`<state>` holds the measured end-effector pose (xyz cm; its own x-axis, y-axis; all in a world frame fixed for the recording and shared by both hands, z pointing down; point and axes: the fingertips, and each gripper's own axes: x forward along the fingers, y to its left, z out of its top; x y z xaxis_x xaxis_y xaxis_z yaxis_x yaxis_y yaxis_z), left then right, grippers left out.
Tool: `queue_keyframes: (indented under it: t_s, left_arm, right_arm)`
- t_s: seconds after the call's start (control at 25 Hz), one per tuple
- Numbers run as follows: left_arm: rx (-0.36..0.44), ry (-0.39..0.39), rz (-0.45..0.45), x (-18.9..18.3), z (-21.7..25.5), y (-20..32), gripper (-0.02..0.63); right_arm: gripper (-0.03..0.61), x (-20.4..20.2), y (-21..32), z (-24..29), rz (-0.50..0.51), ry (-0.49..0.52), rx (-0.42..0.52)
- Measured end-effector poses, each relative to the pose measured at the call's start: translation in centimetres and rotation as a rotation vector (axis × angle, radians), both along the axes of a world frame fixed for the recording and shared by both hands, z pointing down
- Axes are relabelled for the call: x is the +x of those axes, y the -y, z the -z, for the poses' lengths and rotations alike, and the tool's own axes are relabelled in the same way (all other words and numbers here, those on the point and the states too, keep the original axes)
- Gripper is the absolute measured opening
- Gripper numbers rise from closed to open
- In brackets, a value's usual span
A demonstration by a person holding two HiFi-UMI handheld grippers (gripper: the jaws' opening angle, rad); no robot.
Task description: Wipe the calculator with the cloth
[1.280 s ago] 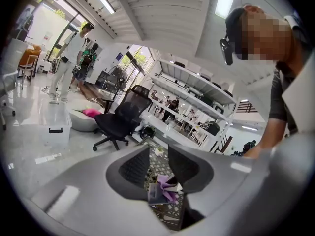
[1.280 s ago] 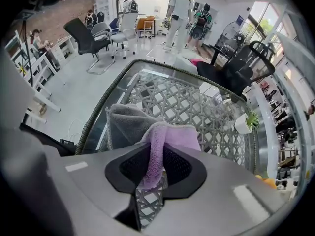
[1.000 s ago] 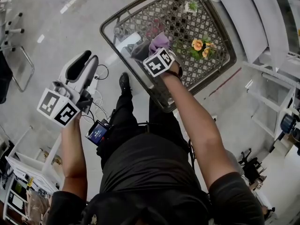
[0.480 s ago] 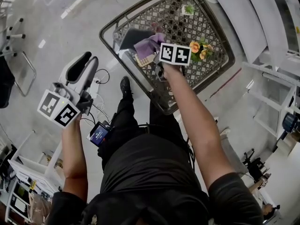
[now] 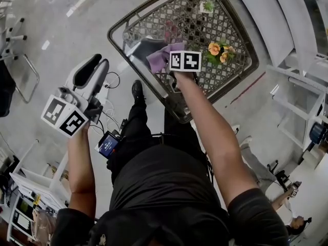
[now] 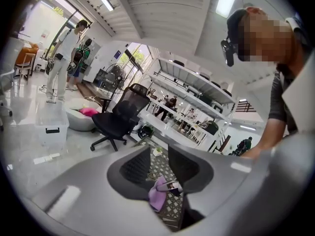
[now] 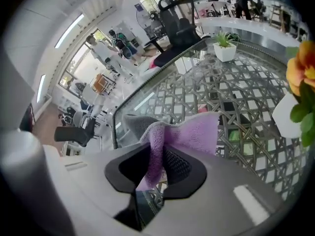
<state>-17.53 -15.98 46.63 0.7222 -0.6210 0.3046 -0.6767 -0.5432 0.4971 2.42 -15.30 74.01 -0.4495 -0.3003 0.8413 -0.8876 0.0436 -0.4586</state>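
A purple cloth hangs pinched between the jaws of my right gripper, which is shut on it over the near-left part of the lattice table. Under and just beyond the cloth lies a dark flat calculator, partly covered by it. My left gripper is held off the table to the left, above the floor. It is open, with nothing between its pads. Between its jaws, the left gripper view shows the cloth and the table far off.
A pot of orange flowers stands just right of my right gripper. A small white pot with a green plant sits at the table's far side. Below the table are the person's legs and a hip-worn device.
My right gripper has rolled about its own axis, cloth still in its jaws, and shifted a little. The cloth now drapes over the calculator's near end. The left gripper has stayed put.
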Motion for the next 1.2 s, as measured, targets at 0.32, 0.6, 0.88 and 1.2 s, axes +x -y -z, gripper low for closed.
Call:
queue_keyframes:
  t_s: [0.32,0.6,0.88,1.2]
  left_arm:
    - [0.001,-0.003,0.004,0.2,0.1,0.5,0.140]
    - [-0.002,-0.006,-0.006,0.7,0.1,0.6,0.141]
    - [0.004,-0.001,-0.020,1.4,0.7,0.8,0.140]
    - [0.009,-0.002,-0.035,2.4,1.0,1.0,0.141]
  right_arm:
    - [0.072,-0.4,-1.3,-0.3,0.092,-0.057,0.026]
    - [0.072,-0.4,-2.9,-0.1,0.170,-0.098,0.042]
    - [0.072,0.8,-4.8,0.0,0.281,-0.204,0.034]
    - [0.072,2.3,-5.7,0.0,0.347,-0.287,0.013]
